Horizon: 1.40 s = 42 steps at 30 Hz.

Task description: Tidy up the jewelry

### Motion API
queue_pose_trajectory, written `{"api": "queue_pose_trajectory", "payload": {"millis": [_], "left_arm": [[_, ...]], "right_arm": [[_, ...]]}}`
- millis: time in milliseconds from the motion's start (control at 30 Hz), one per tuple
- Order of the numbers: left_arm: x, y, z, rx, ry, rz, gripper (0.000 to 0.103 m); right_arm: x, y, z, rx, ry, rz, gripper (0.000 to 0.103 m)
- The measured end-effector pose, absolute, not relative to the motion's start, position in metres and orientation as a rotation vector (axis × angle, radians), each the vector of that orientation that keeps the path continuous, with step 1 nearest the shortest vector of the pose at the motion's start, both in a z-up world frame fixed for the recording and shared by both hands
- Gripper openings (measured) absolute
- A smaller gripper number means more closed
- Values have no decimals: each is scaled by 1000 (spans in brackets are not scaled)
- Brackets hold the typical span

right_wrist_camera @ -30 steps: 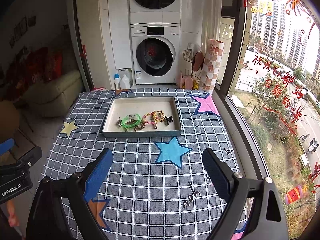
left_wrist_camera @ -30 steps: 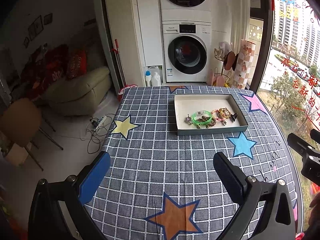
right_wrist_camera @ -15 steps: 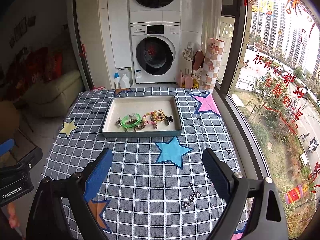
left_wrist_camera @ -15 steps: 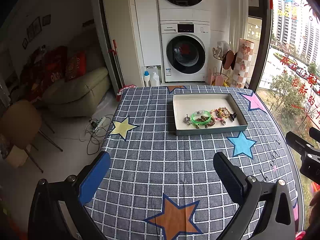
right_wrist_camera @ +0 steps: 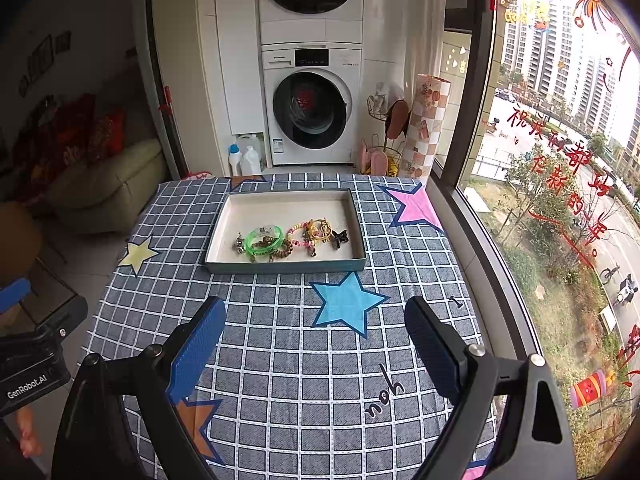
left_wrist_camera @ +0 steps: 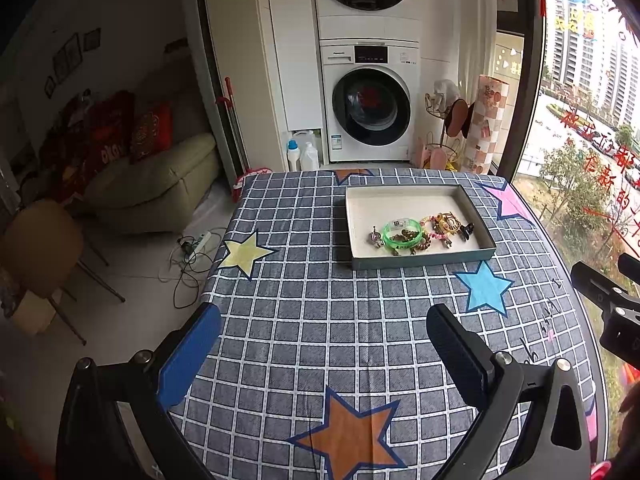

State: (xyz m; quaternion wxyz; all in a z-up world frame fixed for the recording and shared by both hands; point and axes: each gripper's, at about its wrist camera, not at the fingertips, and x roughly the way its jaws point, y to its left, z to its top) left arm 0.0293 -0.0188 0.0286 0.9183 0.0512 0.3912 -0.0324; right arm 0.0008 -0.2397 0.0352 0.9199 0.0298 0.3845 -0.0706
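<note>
We hold L gripper (left_wrist_camera: 324, 344) and R gripper (right_wrist_camera: 316, 336) wide open, nothing btwn jaws. Tray (right_wrist_camera: 224, 226) sits well ahead of both; jewelry pile (right_wrist_camera: 290, 240) lies in its near half. Risk: pieces look tangled, so a pinch on green bangle (right_wrist_camera: 264, 240) may drag neighbours or shove tray across cloth

This is a home: a washing machine (right_wrist_camera: 312, 116) (with another on top), a sofa (left_wrist_camera: 156, 184) and a table (left_wrist_camera: 320, 320).
</note>
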Motion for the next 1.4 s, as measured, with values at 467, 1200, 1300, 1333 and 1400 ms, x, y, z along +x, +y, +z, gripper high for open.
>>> {"api": "queue_pose_trajectory", "payload": {"millis": [467, 1200, 1300, 1333, 1400], "left_arm": [[31, -19, 27, 106, 807, -70, 103], [32, -20, 25, 110, 810, -73, 103], [32, -20, 25, 111, 810, -70, 103], [31, -21, 24, 111, 811, -70, 103], [31, -22, 23, 110, 814, -70, 103]], "right_arm": [[1, -239, 35, 60, 791, -146, 93], [2, -239, 33, 61, 795, -143, 93], [2, -239, 31, 62, 795, -143, 93], [2, -239, 30, 62, 795, -143, 93], [1, -239, 30, 64, 796, -142, 93]]}}
